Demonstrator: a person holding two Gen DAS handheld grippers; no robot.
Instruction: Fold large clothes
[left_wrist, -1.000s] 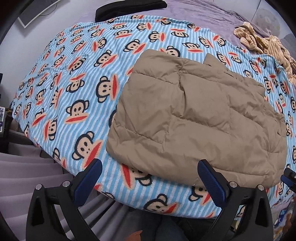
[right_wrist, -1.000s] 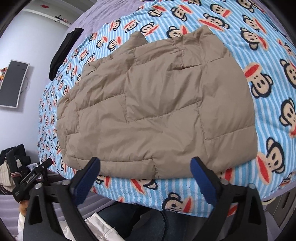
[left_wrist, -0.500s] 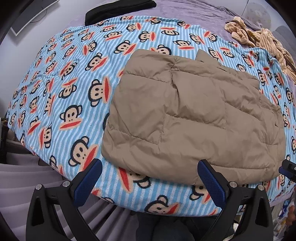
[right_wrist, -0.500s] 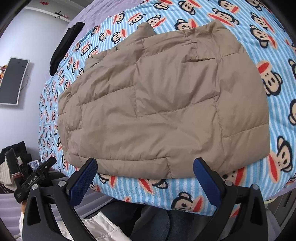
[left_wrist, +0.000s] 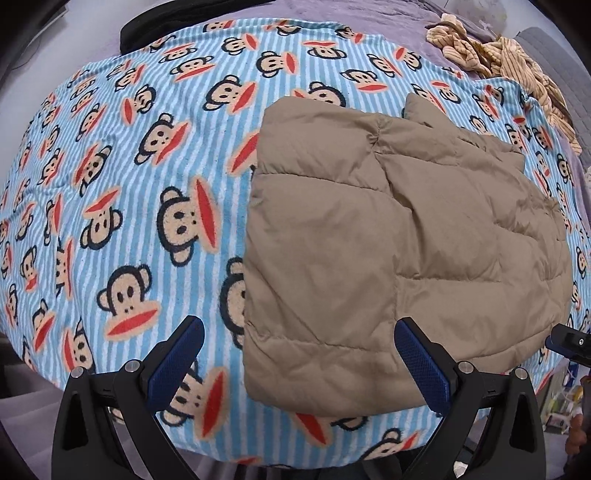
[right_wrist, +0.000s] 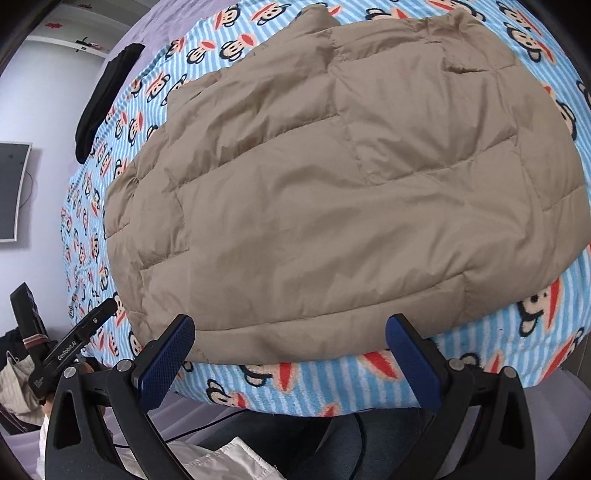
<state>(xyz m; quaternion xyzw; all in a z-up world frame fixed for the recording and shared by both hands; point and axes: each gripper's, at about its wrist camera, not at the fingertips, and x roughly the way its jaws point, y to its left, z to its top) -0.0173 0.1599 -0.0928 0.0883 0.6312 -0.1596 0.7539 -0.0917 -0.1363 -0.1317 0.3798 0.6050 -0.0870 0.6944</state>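
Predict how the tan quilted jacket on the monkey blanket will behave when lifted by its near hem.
The tan quilted jacket looks puffy and creased, so it will probably sag limply. Its padded panels suggest it is light for its bulk. The smooth shell may slip between the fingers.

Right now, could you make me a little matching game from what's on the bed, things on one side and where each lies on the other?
Things:
1. puffy tan quilted jacket
2. black folded cloth
3. crumpled beige striped garment
4. blue-striped monkey-print blanket

Places:
A. far right corner
B. spread beneath everything
C. near edge, before both open grippers
D. far left edge

Pairs: 1-C, 2-D, 3-A, 4-B
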